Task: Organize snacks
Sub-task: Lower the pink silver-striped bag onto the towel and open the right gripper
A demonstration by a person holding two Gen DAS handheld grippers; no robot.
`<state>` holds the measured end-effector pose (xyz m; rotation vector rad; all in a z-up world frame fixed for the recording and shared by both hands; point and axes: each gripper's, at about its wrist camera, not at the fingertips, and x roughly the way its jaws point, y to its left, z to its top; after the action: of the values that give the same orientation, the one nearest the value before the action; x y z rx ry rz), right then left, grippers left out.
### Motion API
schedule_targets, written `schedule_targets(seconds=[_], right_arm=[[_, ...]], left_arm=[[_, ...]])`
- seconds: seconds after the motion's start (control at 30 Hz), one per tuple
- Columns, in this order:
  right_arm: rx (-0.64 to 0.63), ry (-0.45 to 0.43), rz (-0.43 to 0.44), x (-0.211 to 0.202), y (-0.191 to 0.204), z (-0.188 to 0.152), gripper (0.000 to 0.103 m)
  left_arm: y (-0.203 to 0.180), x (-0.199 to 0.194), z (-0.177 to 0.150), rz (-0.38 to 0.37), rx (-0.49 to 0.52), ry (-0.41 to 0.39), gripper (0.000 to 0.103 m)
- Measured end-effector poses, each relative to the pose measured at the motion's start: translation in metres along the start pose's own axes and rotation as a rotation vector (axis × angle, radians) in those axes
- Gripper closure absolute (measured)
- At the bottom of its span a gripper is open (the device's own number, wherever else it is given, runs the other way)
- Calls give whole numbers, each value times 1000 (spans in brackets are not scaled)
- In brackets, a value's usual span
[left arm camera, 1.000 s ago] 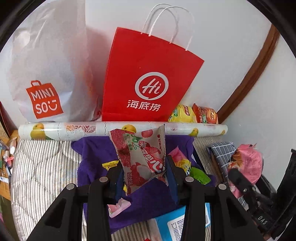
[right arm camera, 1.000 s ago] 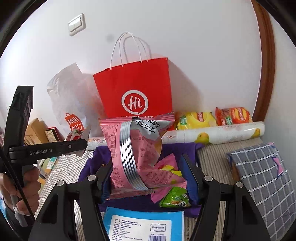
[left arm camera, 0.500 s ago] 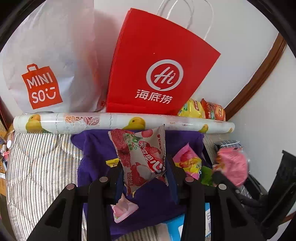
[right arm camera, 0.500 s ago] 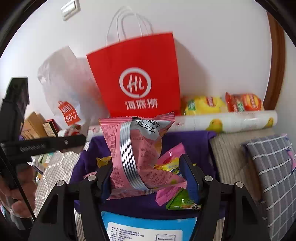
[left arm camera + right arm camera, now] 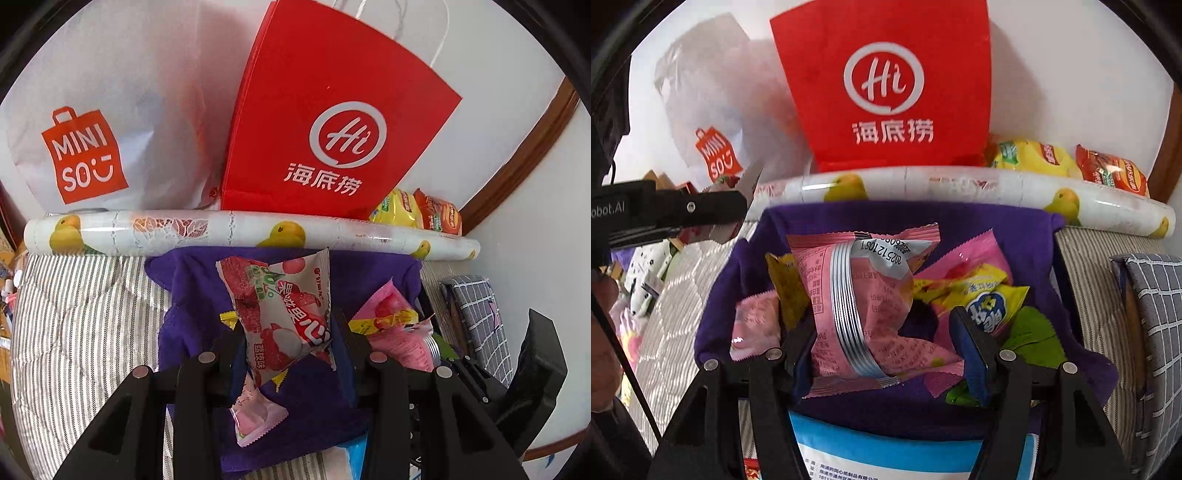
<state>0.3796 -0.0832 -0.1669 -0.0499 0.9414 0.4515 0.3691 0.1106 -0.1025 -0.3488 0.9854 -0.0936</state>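
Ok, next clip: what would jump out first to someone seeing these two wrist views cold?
The big red paper bag standing against the wall, with the white plastic shopping bag to its left in the picture. Then the snacks: the left gripper is shut on a lychee candy packet, and the right gripper on a pink snack packet, both above a purple cloth littered with wrappers.
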Motion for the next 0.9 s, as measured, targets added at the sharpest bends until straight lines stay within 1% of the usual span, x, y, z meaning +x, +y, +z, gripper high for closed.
schedule_targets(seconds=[0.43,0.67,0.8,0.9], right_arm=[[-7,19,24,6,0,-4,37],[-19,18,21,9,2,-4,37],[-43,23,13,10,6,-5,36],[-58,26,11,11,8,-5,32]], left_arm=[[-4,6,-1,21,24,5,65],[4,4,0,7,11,12,65],[9,4,1,14,6,18,65],[8,7,0,17,7,33,65]])
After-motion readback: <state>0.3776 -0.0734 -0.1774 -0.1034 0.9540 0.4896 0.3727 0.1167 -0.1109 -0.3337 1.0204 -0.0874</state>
